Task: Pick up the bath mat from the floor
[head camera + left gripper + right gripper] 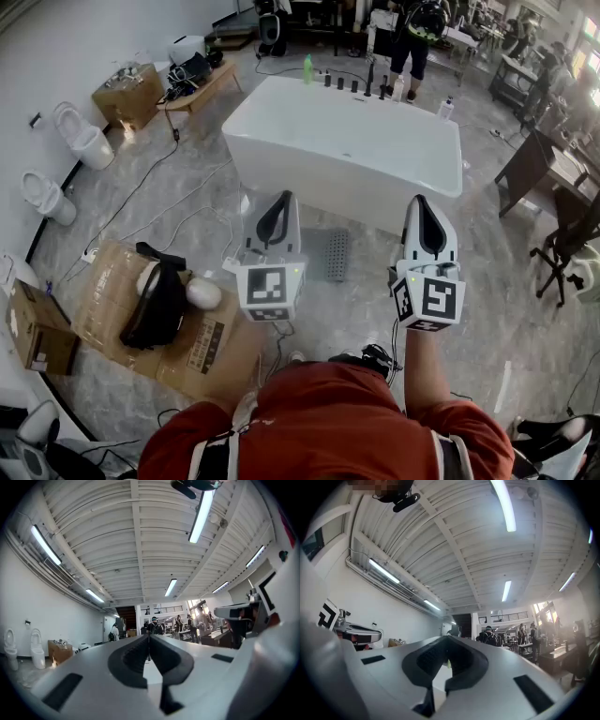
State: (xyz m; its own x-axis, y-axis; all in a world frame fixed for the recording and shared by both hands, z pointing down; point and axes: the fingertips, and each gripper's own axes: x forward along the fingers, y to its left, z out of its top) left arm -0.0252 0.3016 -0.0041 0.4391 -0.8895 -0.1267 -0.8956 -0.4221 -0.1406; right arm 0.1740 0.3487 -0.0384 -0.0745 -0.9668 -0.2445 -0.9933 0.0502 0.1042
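**Mat on floor, both tools shut**

Head view: the grey, perforated rectangular mat (333, 253) lies flat on the marbled floor (187, 187) before the white tub (347, 141). Its left edge is hidden behind the left tool (278, 202). The right tool (424, 206) is held alongside.

Gripper views: both tools' ribbed black pads (132, 657) are pressed together, empty.

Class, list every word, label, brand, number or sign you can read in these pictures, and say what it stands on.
No text here reads clearly.
Dark printed label on the cardboard box: too blurred to read.
Cubes on the left gripper and right gripper: square black-and-white markers, patterns only, no letters.
Any print on the green bottle on the bathtub: too small to read.
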